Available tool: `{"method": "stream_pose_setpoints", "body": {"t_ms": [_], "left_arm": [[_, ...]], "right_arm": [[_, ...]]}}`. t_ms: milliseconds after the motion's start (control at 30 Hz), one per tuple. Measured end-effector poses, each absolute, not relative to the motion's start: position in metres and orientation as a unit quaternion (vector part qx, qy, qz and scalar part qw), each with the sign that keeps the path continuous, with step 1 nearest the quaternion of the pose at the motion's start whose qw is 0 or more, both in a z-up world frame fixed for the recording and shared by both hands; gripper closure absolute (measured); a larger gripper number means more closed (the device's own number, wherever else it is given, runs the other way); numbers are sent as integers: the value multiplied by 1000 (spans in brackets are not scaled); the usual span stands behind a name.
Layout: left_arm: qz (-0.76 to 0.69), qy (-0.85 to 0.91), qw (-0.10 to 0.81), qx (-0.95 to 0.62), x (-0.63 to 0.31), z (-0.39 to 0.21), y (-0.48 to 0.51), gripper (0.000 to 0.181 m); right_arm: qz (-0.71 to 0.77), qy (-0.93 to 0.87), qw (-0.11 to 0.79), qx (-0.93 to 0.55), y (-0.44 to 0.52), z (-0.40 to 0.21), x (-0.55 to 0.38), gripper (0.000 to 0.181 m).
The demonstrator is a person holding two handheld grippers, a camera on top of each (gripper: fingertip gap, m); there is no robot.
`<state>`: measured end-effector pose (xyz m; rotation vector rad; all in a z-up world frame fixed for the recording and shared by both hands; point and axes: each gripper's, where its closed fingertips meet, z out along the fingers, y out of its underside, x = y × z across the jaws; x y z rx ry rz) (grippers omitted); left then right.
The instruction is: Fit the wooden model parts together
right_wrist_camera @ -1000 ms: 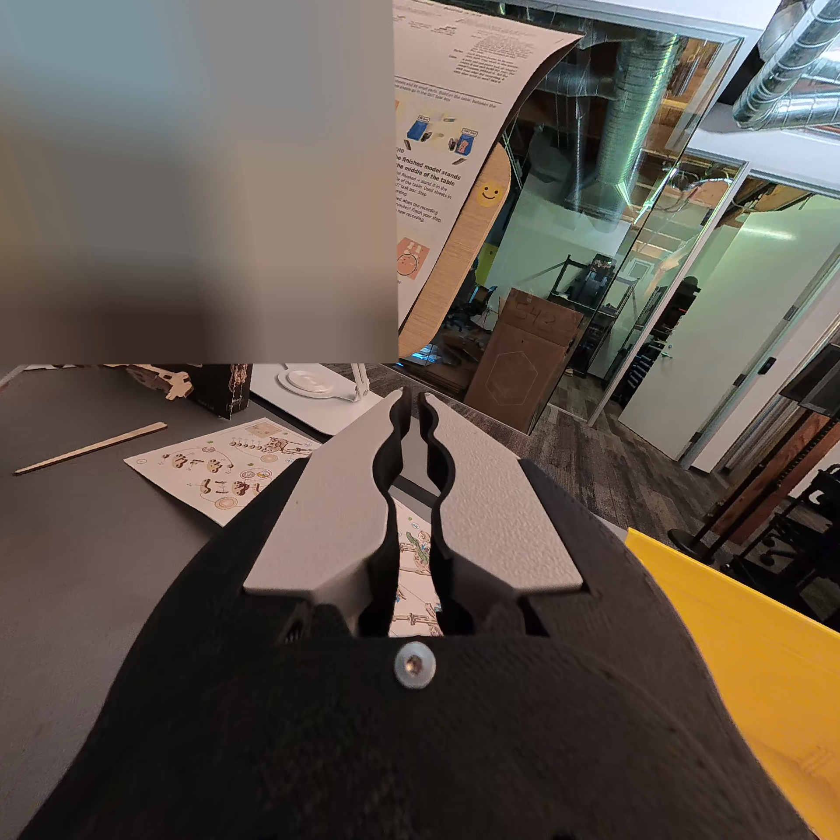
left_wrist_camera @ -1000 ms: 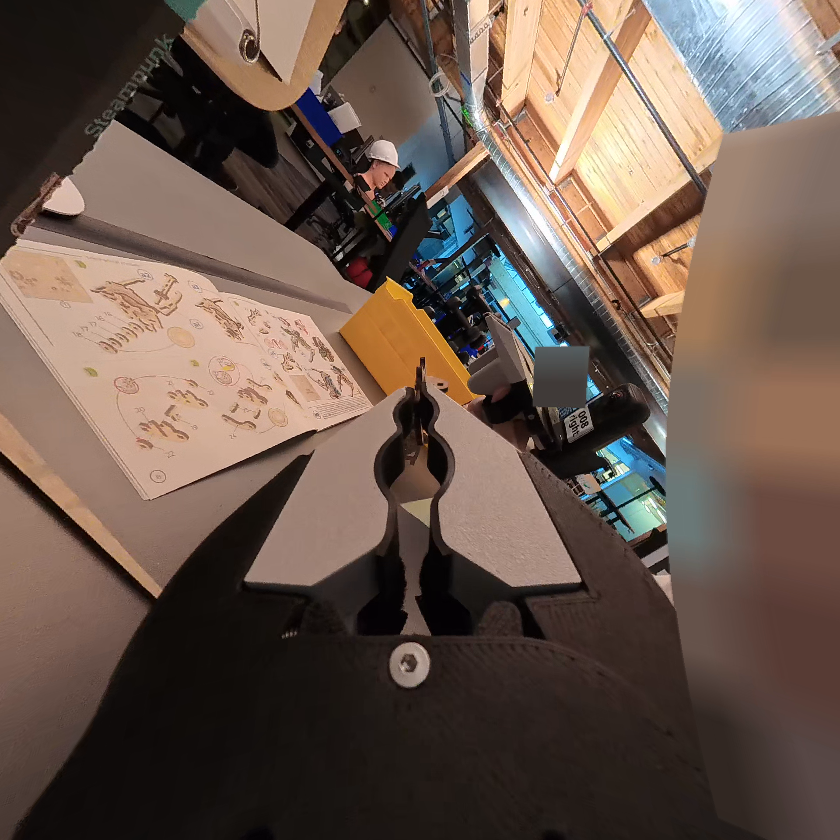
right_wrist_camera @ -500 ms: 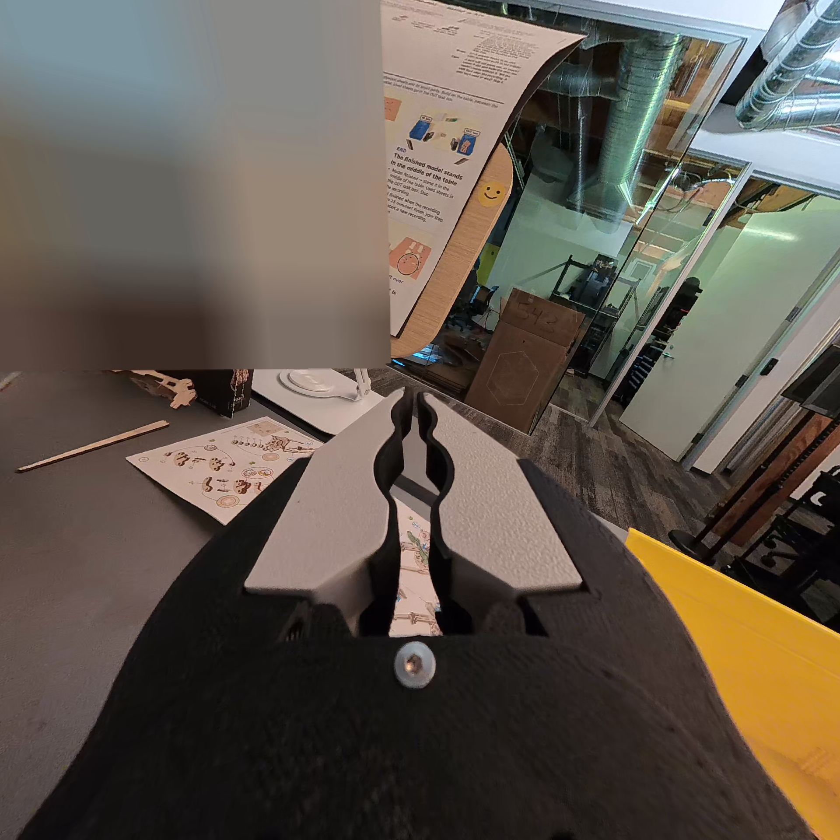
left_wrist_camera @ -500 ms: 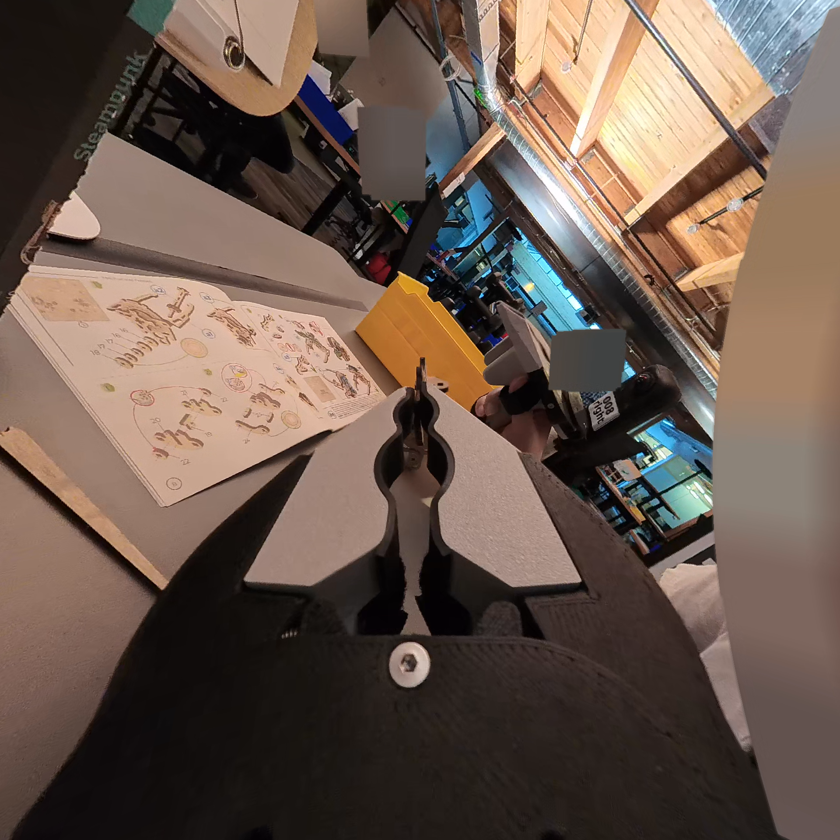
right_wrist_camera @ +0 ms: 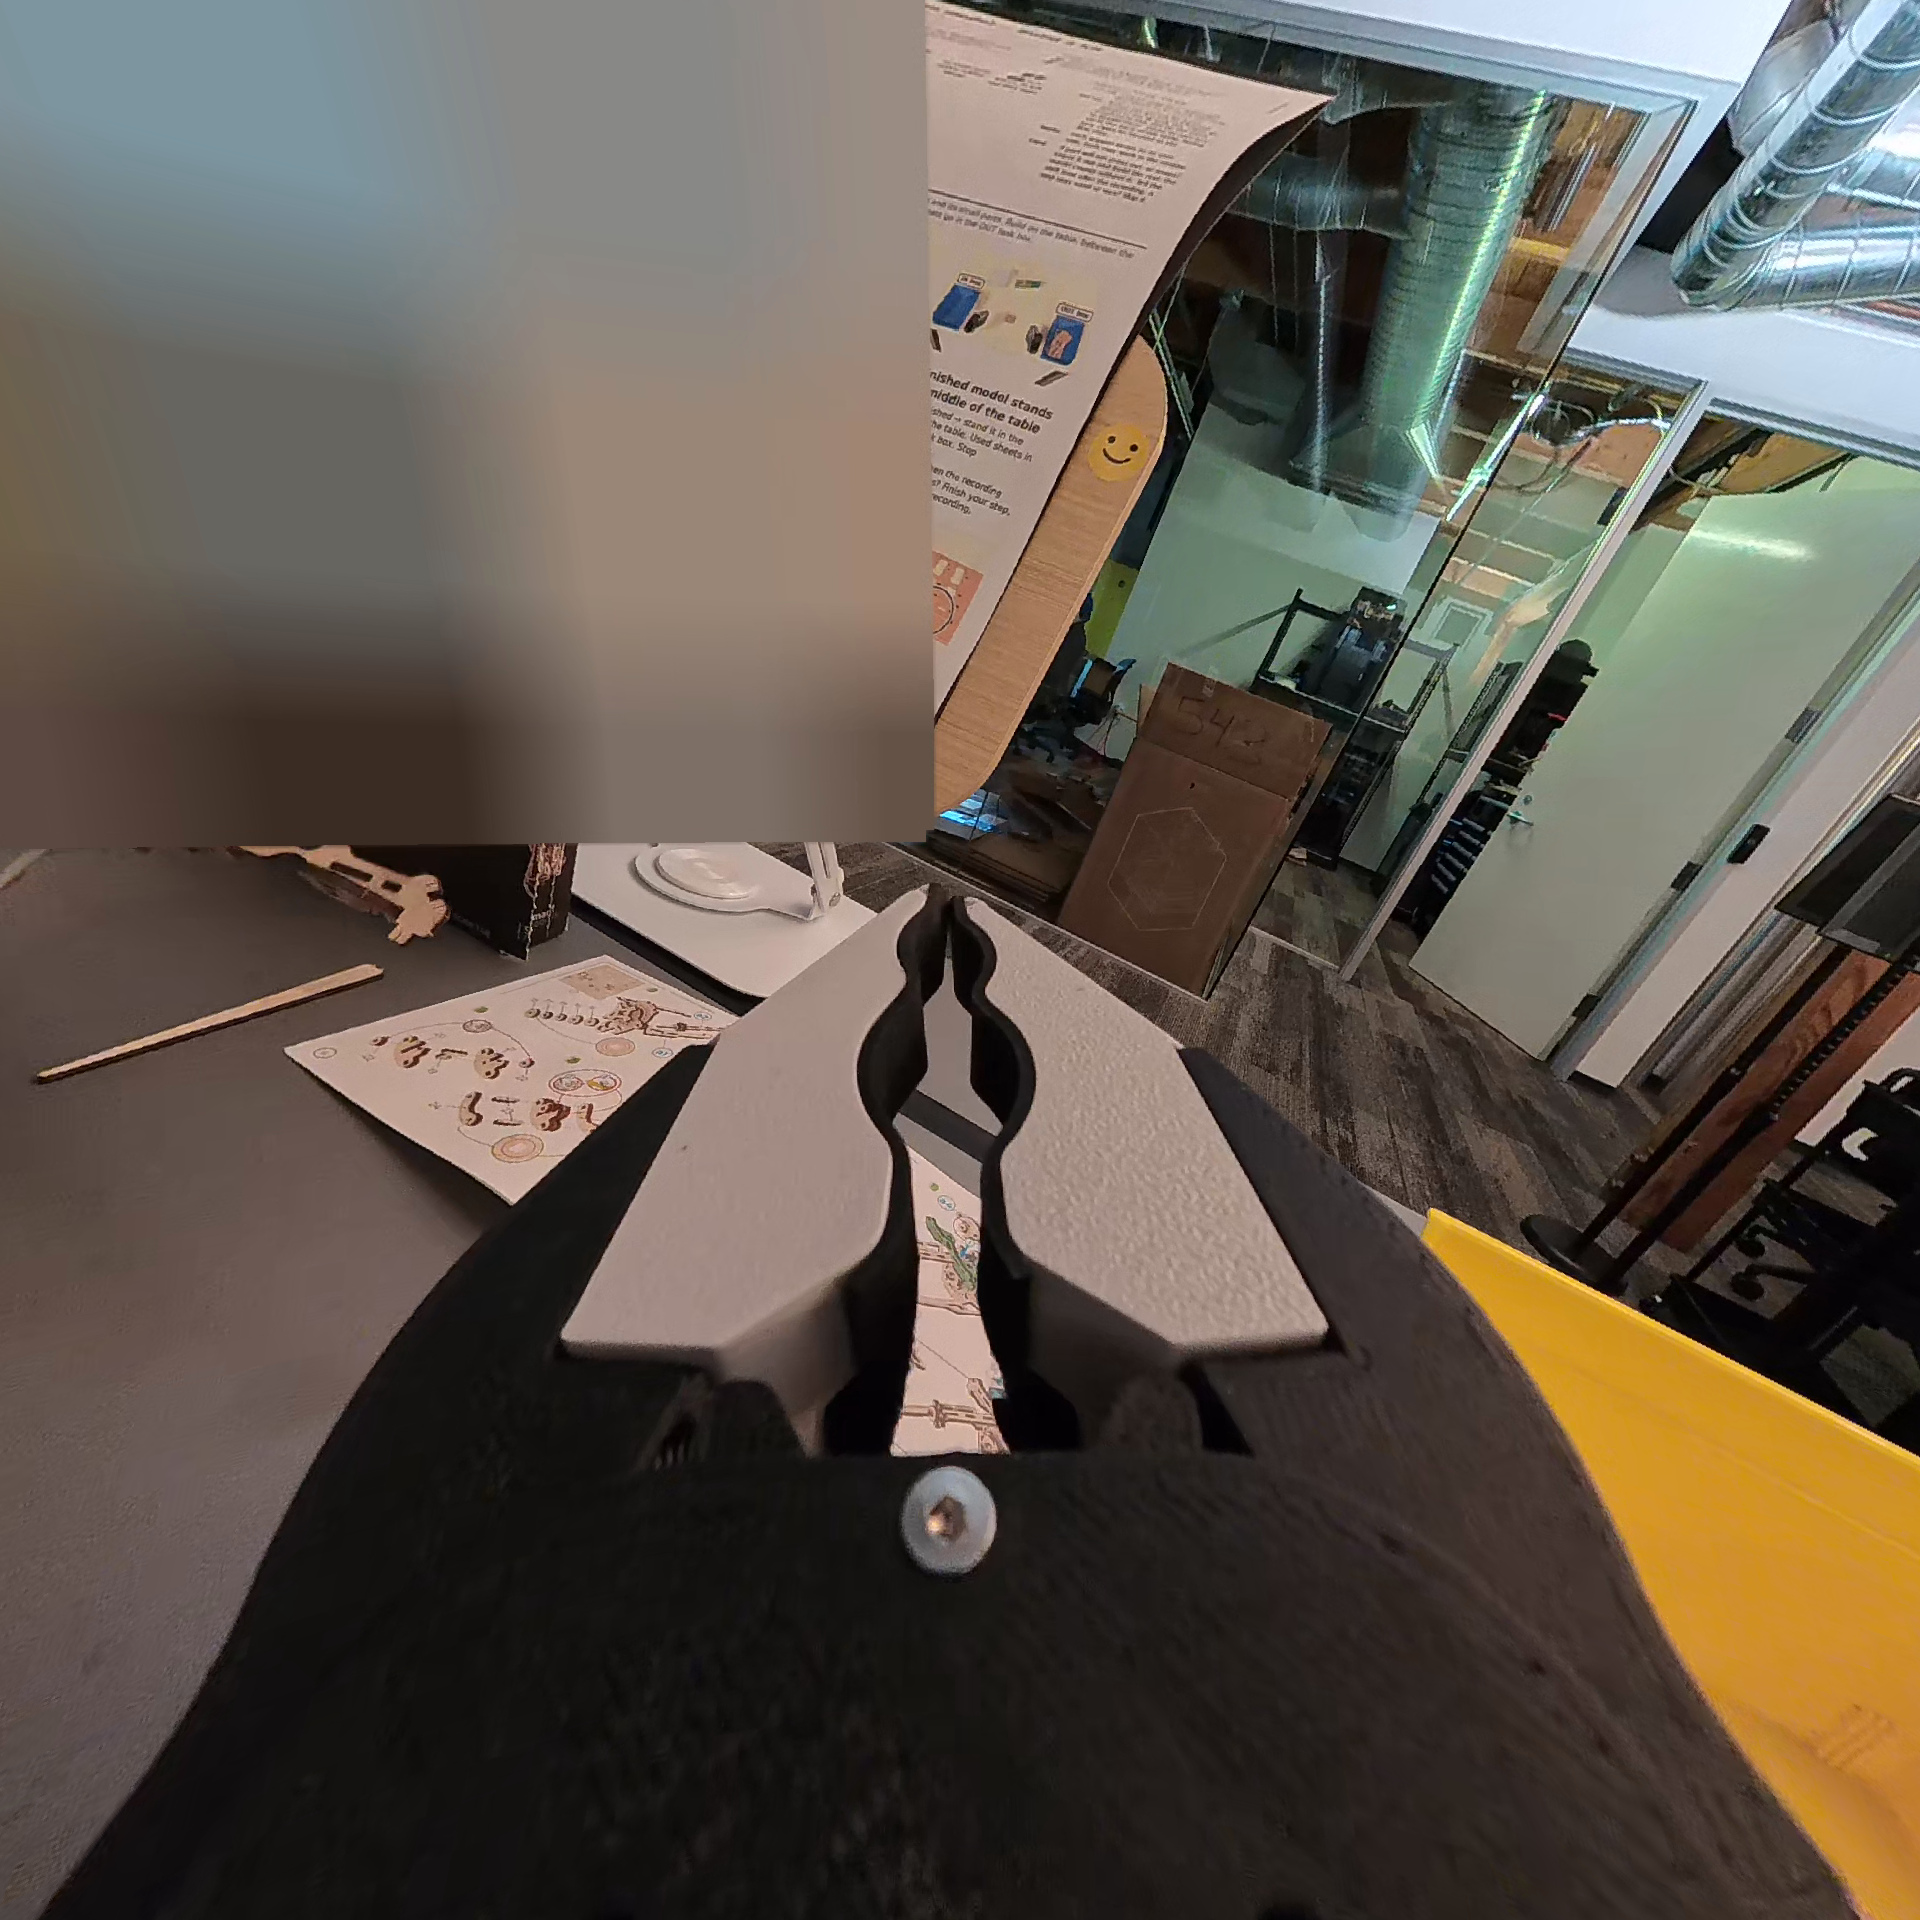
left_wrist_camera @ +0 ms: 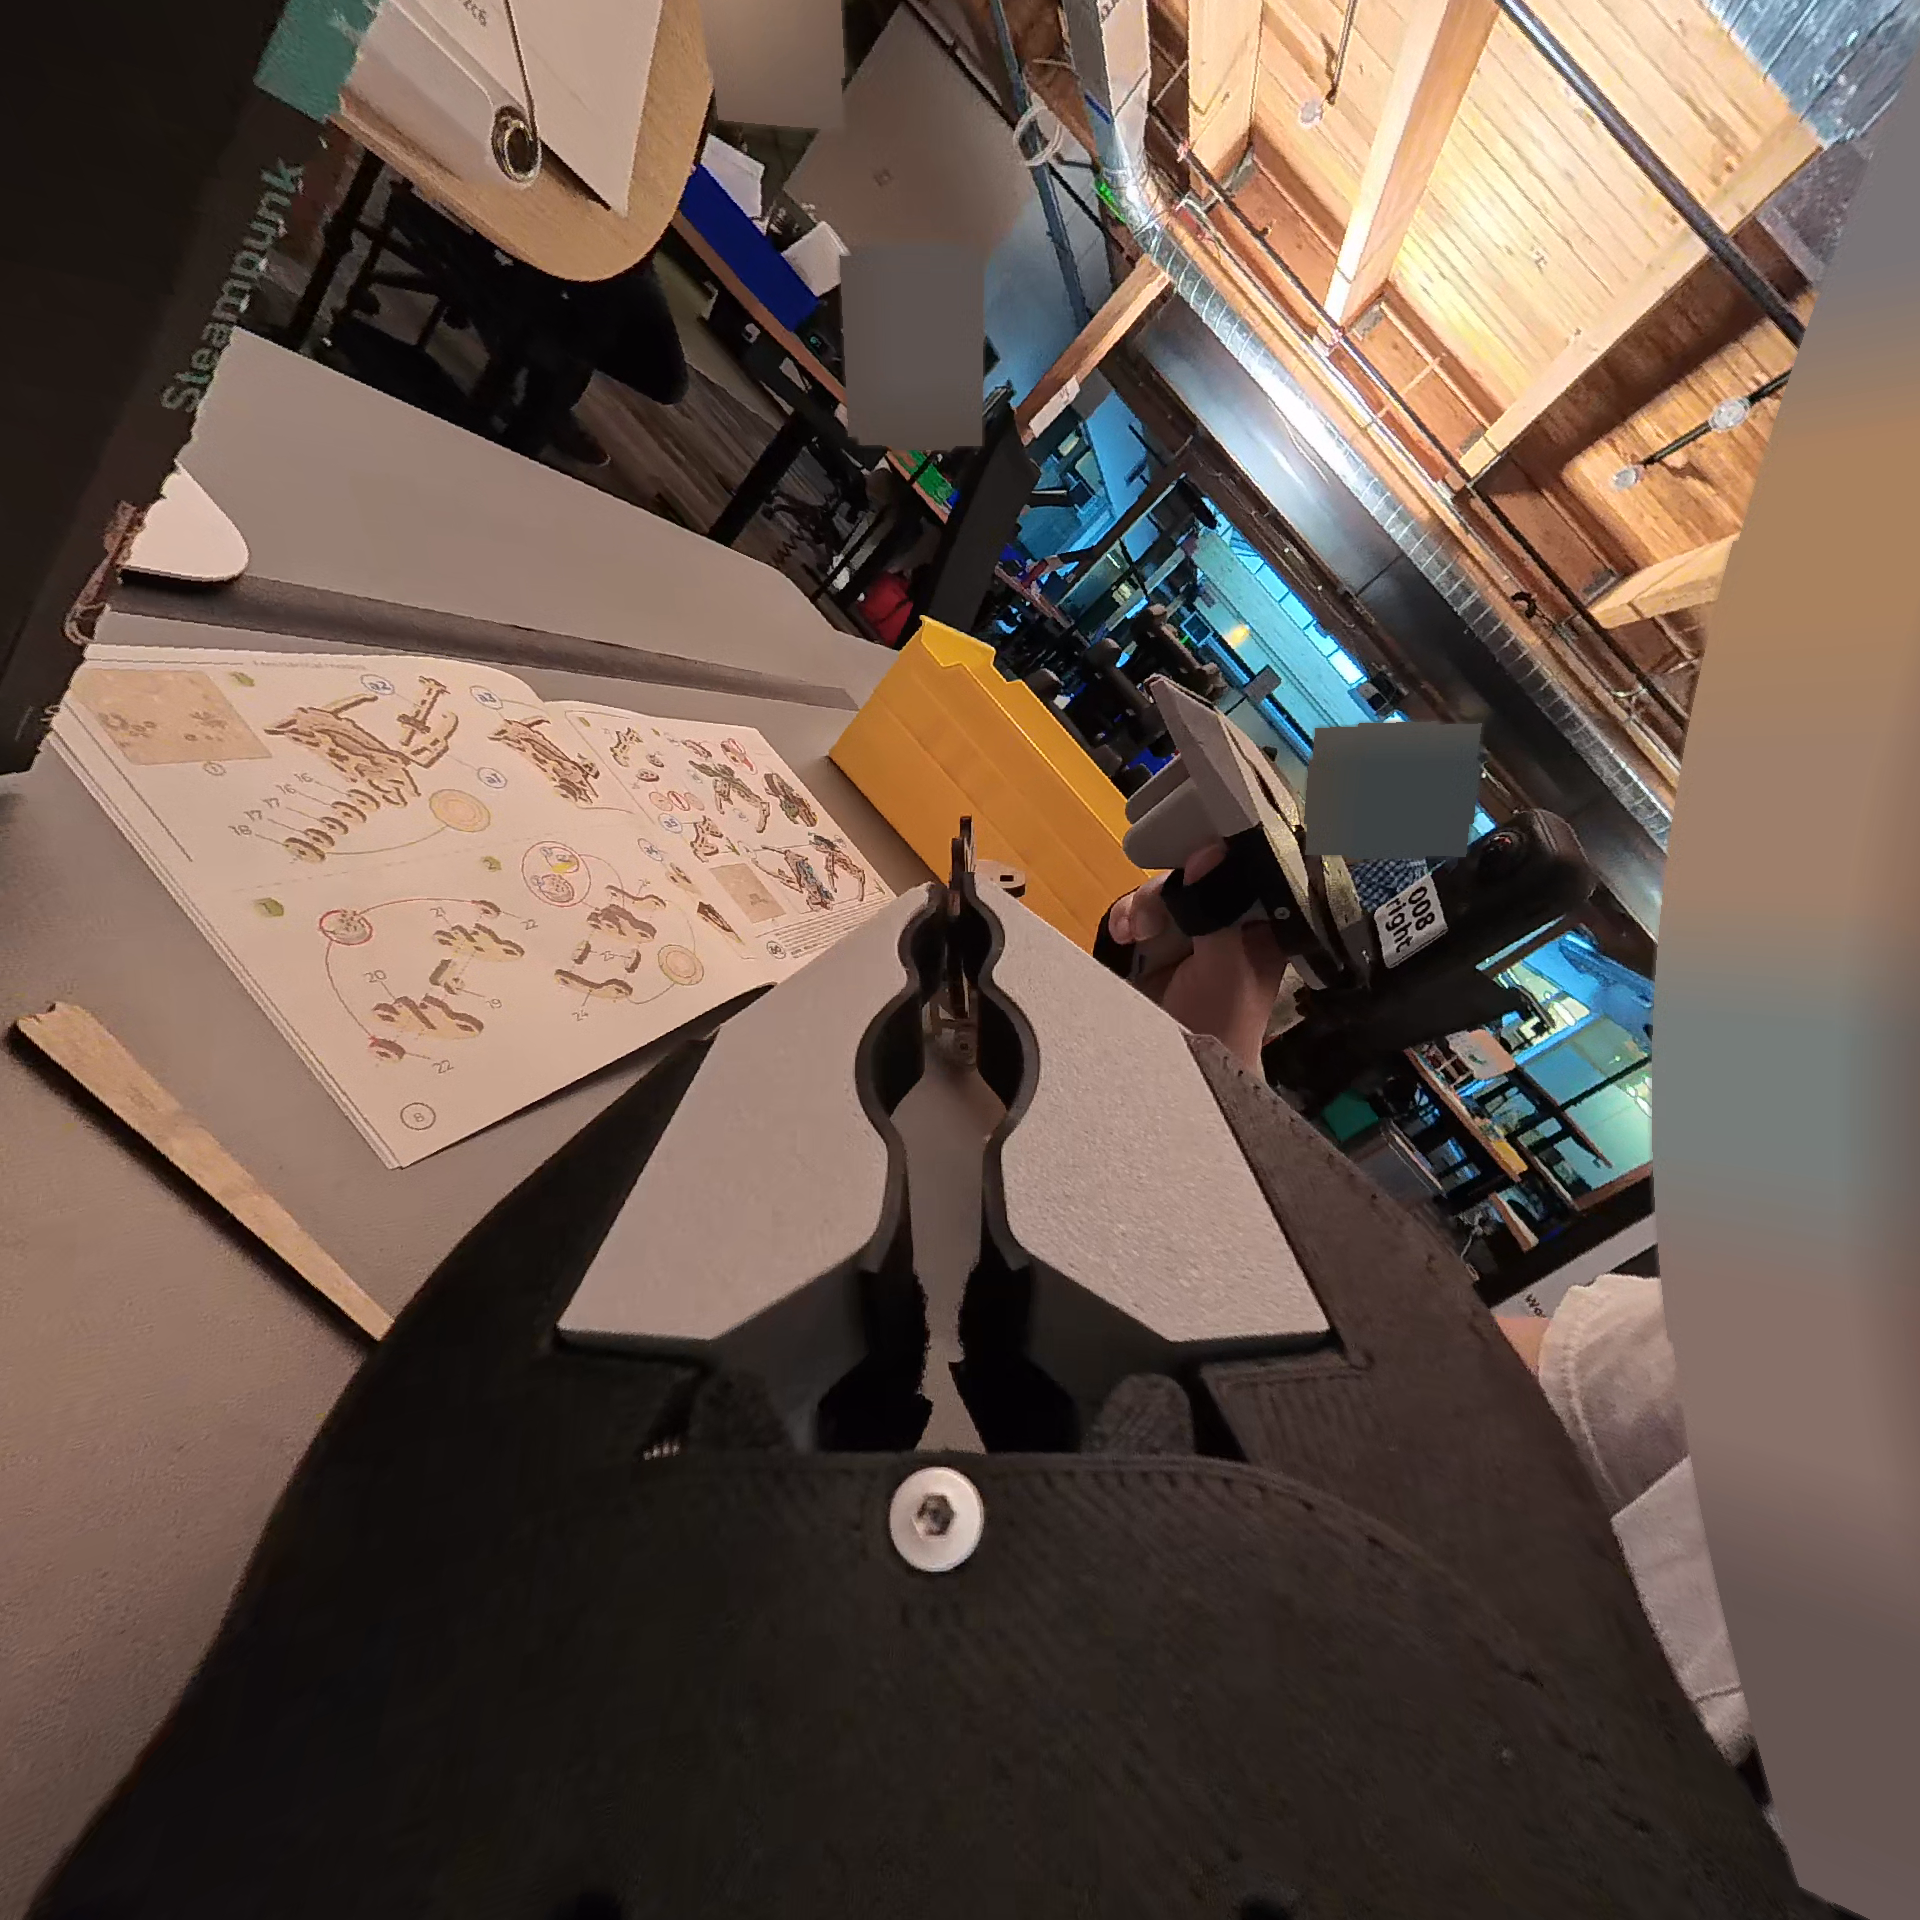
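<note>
Pinching a mostly hidden wooden part (left_wrist_camera: 964,868), left tool (left_wrist_camera: 958,902).

**Lighting and picture quality**

Indoor, evenly bright. Warm glow on wooden ceiling (left_wrist_camera: 1507,239) at 1 o'clock; cool blue windows behind. Glass wall (right_wrist_camera: 1455,436) carries green-white reflections. Strong wide-angle bending at edges. Focus sharp; large smeared masking patches; soft shadows on bench (right_wrist_camera: 208,1247).

Your left gripper (left_wrist_camera: 961,899) is lifted off the table and tilted up, its jaws pinched on a small wooden part (left_wrist_camera: 966,862) that pokes past the tips. Your right gripper (right_wrist_camera: 948,914) is raised too, its jaws closed tip to tip with nothing between them. Your hand (left_wrist_camera: 1195,935) wraps the right gripper's handle.
</note>
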<state>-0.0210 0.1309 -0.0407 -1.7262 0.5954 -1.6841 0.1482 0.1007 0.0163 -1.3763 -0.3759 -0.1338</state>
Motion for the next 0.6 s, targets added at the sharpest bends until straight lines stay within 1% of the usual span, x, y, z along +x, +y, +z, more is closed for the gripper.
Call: {"method": "stream_pose_setpoints", "body": {"t_ms": [233, 600], "left_arm": [[-622, 245, 341, -661, -21, -42, 131, 181], [-622, 247, 342, -659, -20, -42, 130, 181]], "right_arm": [[-64, -173, 755, -630, 100, 17, 148, 181], [-65, -169, 762, -622, 99, 19, 151, 181]]}}
